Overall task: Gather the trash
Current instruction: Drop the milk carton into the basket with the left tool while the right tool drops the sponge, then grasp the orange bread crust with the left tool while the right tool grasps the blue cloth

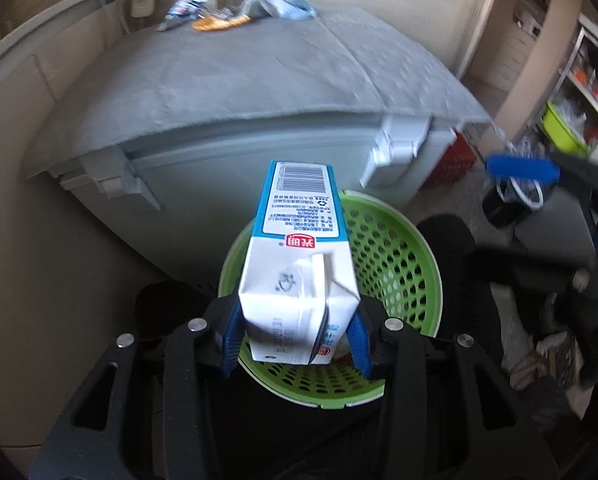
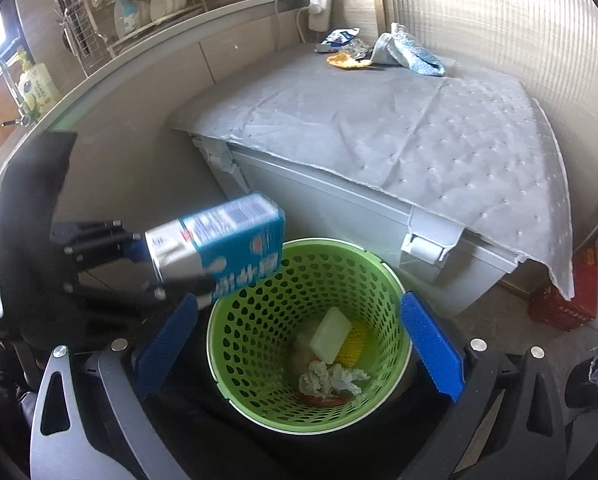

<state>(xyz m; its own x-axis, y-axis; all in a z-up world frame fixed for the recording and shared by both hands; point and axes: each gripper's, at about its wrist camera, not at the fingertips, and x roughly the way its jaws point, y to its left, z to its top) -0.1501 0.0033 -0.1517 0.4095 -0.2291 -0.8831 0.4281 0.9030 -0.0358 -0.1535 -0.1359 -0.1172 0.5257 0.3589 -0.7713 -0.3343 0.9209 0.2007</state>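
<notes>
The milk carton [image 1: 295, 264] sits low in the middle of the frame, over the green basket [image 1: 395, 256], squeezed by the left gripper [image 1: 295, 344]. The right gripper [image 2: 299, 344] gapes wide, holding nothing, around the basket's rim.

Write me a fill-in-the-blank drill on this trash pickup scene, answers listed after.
1. The left gripper holds a blue and white ____.
2. The carton hangs over the rim of a ____ basket.
3. The right gripper has its jaws ____.
4. Wrappers lie at the far end of the ____ cloth.

Answers: carton; green; open; grey
</notes>
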